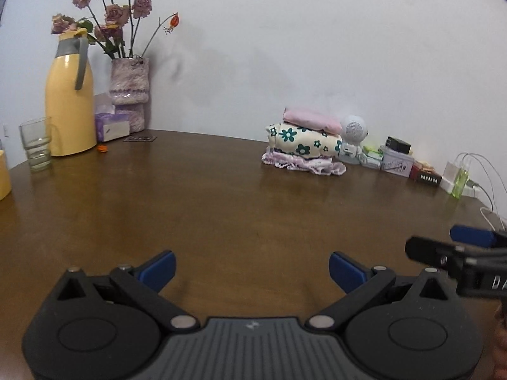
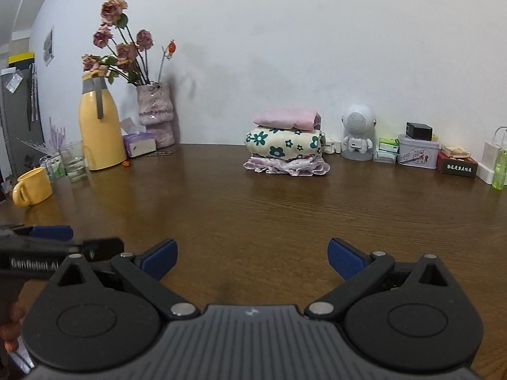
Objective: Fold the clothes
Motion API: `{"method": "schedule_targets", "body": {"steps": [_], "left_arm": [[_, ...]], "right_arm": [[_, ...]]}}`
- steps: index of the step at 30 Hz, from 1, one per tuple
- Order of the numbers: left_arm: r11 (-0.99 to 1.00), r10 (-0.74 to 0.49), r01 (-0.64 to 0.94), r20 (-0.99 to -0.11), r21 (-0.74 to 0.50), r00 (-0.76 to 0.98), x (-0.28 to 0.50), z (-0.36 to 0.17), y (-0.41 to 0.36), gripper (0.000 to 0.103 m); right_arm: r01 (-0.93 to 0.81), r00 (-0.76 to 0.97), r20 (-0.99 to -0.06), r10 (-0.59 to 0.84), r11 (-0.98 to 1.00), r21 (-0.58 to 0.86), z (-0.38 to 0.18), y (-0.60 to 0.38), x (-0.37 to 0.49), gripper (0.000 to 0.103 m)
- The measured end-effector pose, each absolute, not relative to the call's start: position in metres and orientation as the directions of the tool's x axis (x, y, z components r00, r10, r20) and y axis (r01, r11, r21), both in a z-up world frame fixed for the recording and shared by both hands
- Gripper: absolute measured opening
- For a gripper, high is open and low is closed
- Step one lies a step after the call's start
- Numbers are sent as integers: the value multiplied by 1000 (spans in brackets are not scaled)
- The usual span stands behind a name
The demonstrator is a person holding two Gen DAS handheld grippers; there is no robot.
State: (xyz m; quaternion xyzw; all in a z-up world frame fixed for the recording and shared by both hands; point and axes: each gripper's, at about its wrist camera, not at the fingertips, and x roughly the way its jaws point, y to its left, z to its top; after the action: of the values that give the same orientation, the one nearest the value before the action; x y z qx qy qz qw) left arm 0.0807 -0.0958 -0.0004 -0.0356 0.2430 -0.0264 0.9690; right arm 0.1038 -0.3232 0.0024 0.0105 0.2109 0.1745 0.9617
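A stack of three folded clothes rests at the back of the brown wooden table: a pink piece on top, a cream piece with green flowers in the middle, a frilly lilac piece underneath. My left gripper hovers low over the table's near part, open and holding nothing. My right gripper is beside it, open too, with bare wood between its blue pads. Each gripper shows in the other's view: the right gripper at the right edge, the left gripper at the left edge. Both are far from the stack.
A yellow jug, a glass, a flower vase and a tissue box stand back left. A yellow mug sits left. A white speaker figure, tins, boxes and a charger line the back right.
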Motion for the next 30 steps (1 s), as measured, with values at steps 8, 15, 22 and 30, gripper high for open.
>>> {"method": "schedule_targets", "body": {"steps": [8,15,22,30], "left_arm": [[1000,-1,-9,-409,-22,913,41,-5,-110,103],[998,5,-30,-404,-55,915,34,-4,-109,103],[998,-1,-24,-405,-55,914,35,-2,-109,103],[996,1,-36,-407,-79,913,36,-2,-104,103]], "right_arm": [[-384,817,-428,385,919,93,7,-321,86,103],[-407,825,-402,397,911,64,11,-314,72,103],[-401,829,-400,391,914,63,12,-314,72,103],[-400,822,-413,391,914,69,9,-315,75,103]]}}
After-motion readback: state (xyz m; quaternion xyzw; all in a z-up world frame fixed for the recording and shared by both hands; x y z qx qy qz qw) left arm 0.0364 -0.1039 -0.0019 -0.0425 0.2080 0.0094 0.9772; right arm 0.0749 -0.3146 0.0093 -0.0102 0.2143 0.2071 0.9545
